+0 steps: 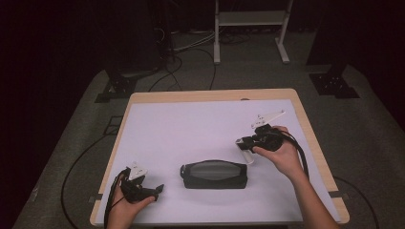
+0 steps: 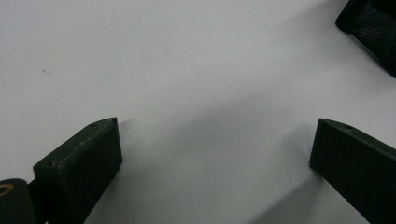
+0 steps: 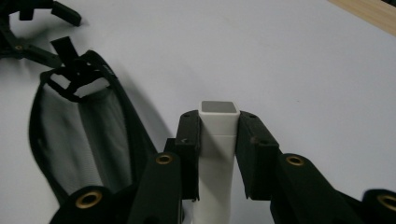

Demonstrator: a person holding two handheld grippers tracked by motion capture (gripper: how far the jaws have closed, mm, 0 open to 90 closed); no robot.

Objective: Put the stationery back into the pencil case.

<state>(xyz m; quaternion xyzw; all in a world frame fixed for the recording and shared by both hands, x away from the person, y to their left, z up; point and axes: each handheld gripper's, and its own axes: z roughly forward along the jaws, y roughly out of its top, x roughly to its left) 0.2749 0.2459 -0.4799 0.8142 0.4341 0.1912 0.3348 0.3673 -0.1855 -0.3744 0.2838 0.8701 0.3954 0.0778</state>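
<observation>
While the right tool [image 3: 218, 140] clamps a white square-ended plastic tube [image 3: 217, 135], the black mesh zip pouch [image 1: 214, 174] lies lengthwise just beside it (left tool [image 1: 143, 188] gapes, empty).

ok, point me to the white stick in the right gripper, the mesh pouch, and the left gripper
white stick [image 3: 218, 122]: right gripper view, upper shaft between the jaws.
mesh pouch [image 1: 213, 172]: high view, middle of the grey mesh panel.
left gripper [image 2: 212, 140]: left gripper view, midway between its open jaw tips.
</observation>
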